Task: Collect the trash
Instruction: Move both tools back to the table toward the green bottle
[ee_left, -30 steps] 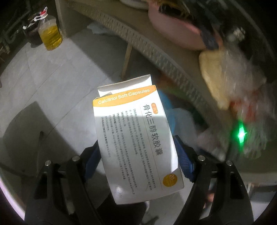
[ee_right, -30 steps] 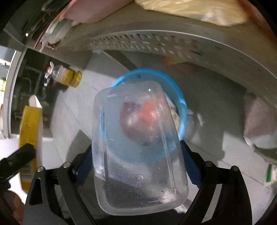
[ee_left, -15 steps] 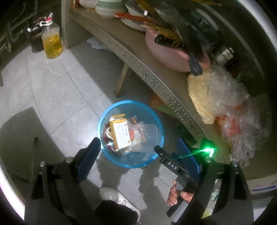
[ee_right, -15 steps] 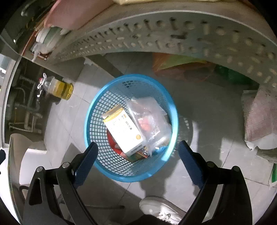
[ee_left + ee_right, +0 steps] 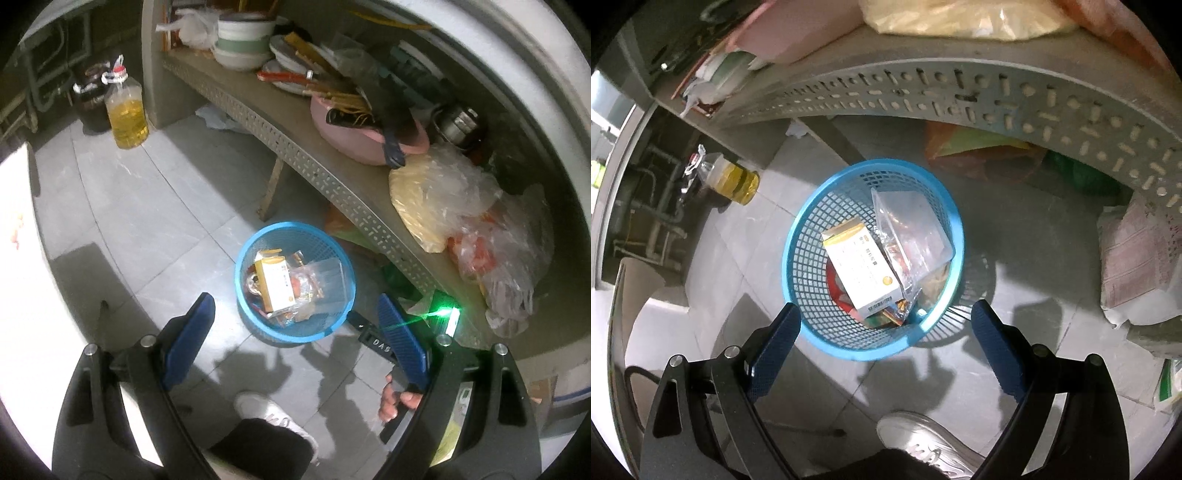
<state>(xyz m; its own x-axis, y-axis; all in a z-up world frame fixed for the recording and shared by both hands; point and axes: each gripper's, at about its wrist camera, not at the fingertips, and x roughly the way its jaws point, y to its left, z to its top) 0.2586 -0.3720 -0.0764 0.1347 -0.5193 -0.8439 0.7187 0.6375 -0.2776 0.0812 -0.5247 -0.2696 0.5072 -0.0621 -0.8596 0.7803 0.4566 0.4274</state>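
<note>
A blue mesh basket (image 5: 332, 325) (image 5: 798, 236) stands on the tiled floor below a shelf. Inside it lie a white and orange medicine box (image 5: 277, 283) (image 5: 862, 266), a clear plastic food container (image 5: 325, 275) (image 5: 912, 229) and other wrappers. My left gripper (image 5: 295, 317) hangs open above the basket with nothing between its blue pads. My right gripper (image 5: 884, 326) is open too, empty, just over the basket's near rim. In the left wrist view the right tool's black body (image 5: 373, 341) and the hand holding it (image 5: 397, 400) show at the lower right.
A perforated metal shelf (image 5: 314, 166) (image 5: 960, 96) runs above the basket, loaded with bowls, a pink basin (image 5: 354, 136) and plastic bags (image 5: 461, 199). An oil bottle (image 5: 125, 114) stands on the floor at the far left. A white shoe (image 5: 923, 439) is near the bottom edge.
Both grippers let go: the medicine box left the left one and the clear container left the right one, and both now lie in the basket. The left gripper has risen and pulled back.
</note>
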